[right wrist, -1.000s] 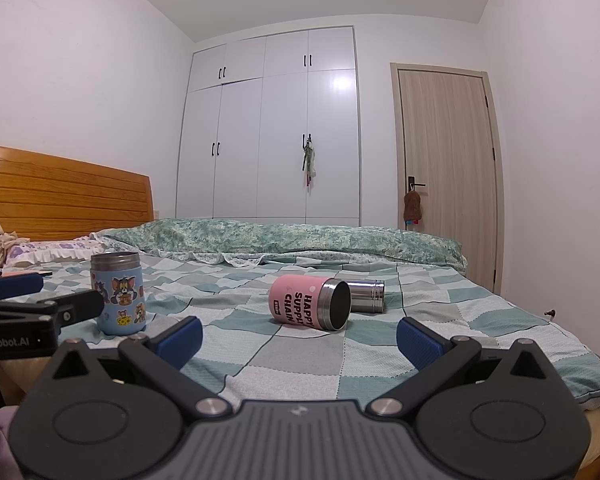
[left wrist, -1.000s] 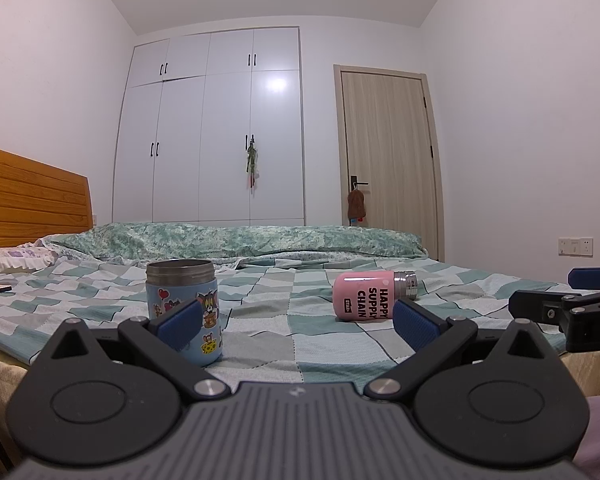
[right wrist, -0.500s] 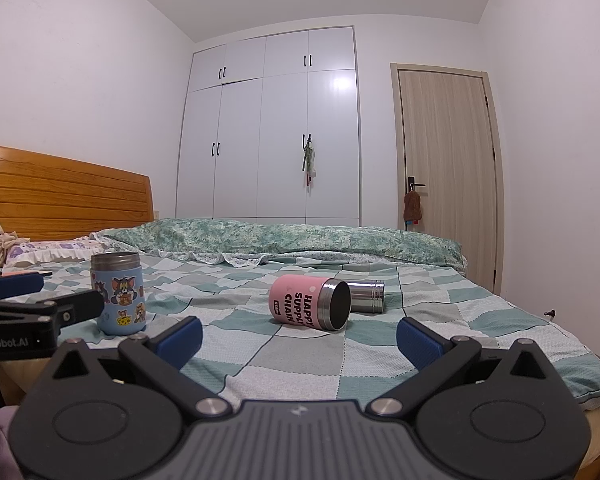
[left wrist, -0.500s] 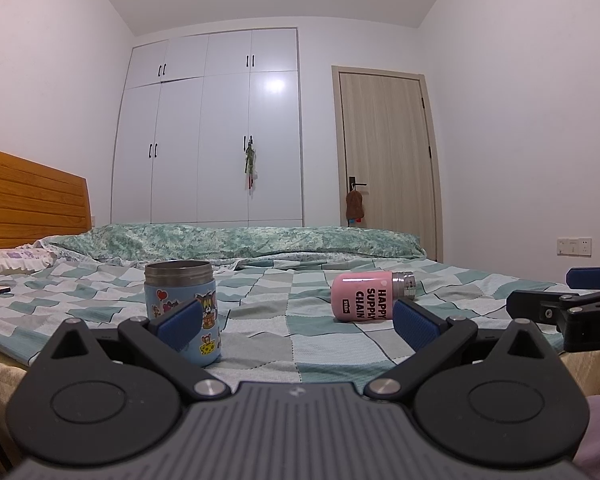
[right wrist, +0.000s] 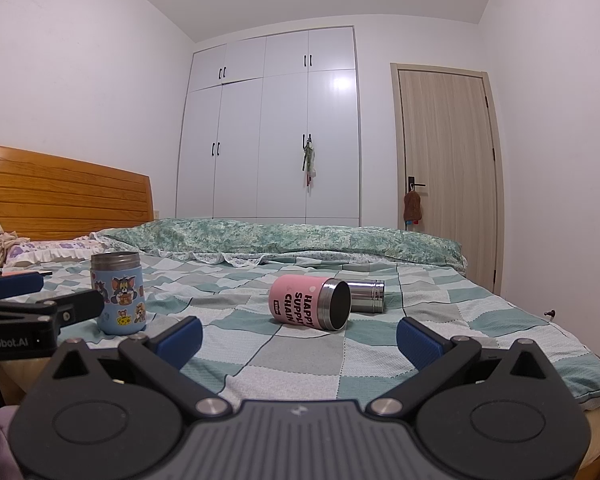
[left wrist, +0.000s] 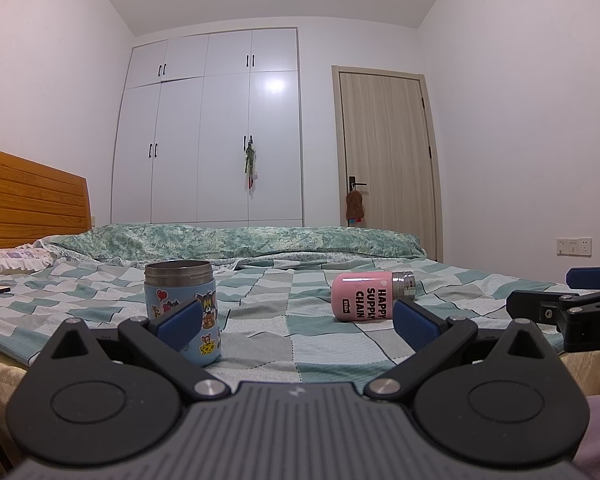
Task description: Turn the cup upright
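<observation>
A pink cup (left wrist: pixel 362 296) (right wrist: pixel 300 305) with black lettering lies on its side on the checkered bed, its open steel mouth turned to the right. A small steel cup (right wrist: pixel 366 296) lies on its side just behind it. A blue cartoon cup (left wrist: pixel 181 312) (right wrist: pixel 118 293) stands upright to the left. My left gripper (left wrist: pixel 297 322) is open and empty, near the bed's front edge, short of both cups. My right gripper (right wrist: pixel 299 334) is open and empty, facing the pink cup from a distance.
The checkered bedspread (right wrist: pixel 380 356) covers the bed, with a rolled green quilt (right wrist: pixel 283 238) at the far side. A wooden headboard (right wrist: pixel 59 196) is at the left. A white wardrobe (right wrist: pixel 271 128) and a door (right wrist: pixel 446 168) stand behind.
Both grippers stay open and nearly still. The left wrist view has tilted slightly. The cups have not moved.
</observation>
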Available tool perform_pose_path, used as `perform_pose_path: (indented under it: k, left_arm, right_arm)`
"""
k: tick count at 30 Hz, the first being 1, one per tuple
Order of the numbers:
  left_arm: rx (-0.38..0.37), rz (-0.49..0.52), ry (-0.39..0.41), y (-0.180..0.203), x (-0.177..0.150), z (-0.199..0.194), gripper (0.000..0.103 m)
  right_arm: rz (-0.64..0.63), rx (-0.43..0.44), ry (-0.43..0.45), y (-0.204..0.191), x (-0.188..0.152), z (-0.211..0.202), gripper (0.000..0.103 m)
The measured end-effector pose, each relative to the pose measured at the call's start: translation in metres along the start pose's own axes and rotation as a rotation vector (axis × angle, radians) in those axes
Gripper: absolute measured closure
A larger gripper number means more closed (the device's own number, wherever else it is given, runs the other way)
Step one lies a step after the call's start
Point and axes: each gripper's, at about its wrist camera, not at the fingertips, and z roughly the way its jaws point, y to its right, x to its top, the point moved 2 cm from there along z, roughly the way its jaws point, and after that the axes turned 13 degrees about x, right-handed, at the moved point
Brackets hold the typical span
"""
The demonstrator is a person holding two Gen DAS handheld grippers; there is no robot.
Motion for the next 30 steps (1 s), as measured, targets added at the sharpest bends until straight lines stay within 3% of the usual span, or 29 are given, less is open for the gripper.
perform_pose_path:
  k: [19,30]
  left_arm:
    - [0.005,0.006,0.001,0.003,0.006,0.000,0.000]
    - [-0.087,0.021,-0.036,0.018,0.015,0.031,0.000]
  right_arm:
    - [0.001,0.004,-0.006,0.001,0.001,0.001,0.000]
    - [-0.025,0.072,-0.102,0.019,0.035,0.023,0.000]
